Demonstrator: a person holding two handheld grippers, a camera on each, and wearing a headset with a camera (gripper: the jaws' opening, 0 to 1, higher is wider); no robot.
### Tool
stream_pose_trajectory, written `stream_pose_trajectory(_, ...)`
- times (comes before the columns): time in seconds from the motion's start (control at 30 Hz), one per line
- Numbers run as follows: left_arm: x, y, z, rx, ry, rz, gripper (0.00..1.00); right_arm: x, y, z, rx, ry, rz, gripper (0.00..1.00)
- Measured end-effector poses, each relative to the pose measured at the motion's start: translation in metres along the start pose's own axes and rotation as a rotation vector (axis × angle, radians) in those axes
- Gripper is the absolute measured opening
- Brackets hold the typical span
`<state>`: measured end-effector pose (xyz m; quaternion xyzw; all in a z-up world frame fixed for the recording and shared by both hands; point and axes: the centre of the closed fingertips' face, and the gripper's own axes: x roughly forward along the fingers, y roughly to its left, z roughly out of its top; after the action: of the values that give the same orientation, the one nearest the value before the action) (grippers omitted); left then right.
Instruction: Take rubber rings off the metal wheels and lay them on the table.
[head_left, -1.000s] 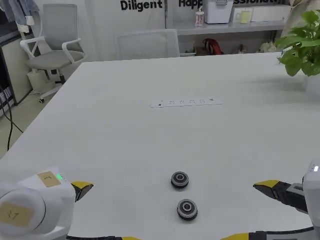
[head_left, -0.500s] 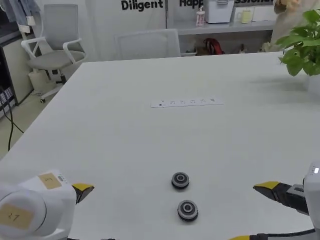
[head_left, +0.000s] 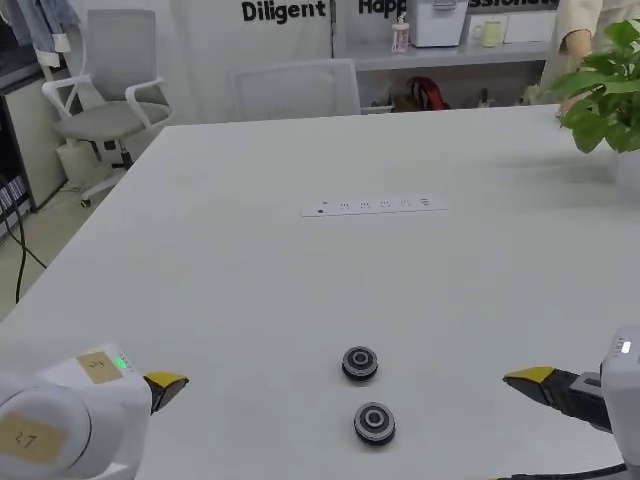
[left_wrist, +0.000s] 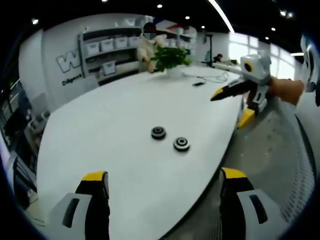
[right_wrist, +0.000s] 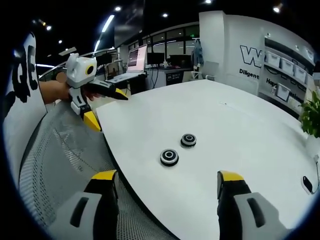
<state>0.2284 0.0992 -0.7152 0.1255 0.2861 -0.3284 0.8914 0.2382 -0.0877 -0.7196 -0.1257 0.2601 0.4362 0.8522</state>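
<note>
Two metal wheels with black rubber rings lie flat on the white table (head_left: 250, 250) near its front edge, both untouched: the farther wheel (head_left: 360, 363) (left_wrist: 158, 132) (right_wrist: 188, 140) and the nearer wheel (head_left: 374, 422) (left_wrist: 181, 144) (right_wrist: 169, 157). My left gripper (head_left: 165, 385) (left_wrist: 165, 177) hovers off to the wheels' left, open and holding nothing. My right gripper (head_left: 530, 380) (right_wrist: 167, 176) hovers to their right, open and holding nothing too. Each gripper points toward the wheels from its side. The right gripper (left_wrist: 240, 87) shows in the left gripper view, and the left gripper (right_wrist: 100, 87) in the right gripper view.
A white power strip (head_left: 372, 205) lies mid-table. A green plant (head_left: 600, 95) stands at the far right corner. Office chairs (head_left: 110, 90) (head_left: 295, 88) stand beyond the table, and a person (head_left: 580, 30) is by the shelves at the back right.
My left gripper has sunk a little lower in the head view. The right gripper and both wheels stay where they were. The person at the back has shifted.
</note>
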Motion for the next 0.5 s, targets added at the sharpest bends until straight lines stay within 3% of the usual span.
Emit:
stream_pose_trajectory(0.23,0.0001,0.0005,0.0009,-0.009,-0.002,-0.003,0.93,0.0007,0.0000,-0.0011,-0.009,0.007,0.007,0.77)
stream_pose_trajectory(0.5,0.0011,-0.0012,0.0035,0.020,-0.001,-0.009,0.92,0.0004,-0.0074,0.0020,-0.006,-0.005,0.001,0.77)
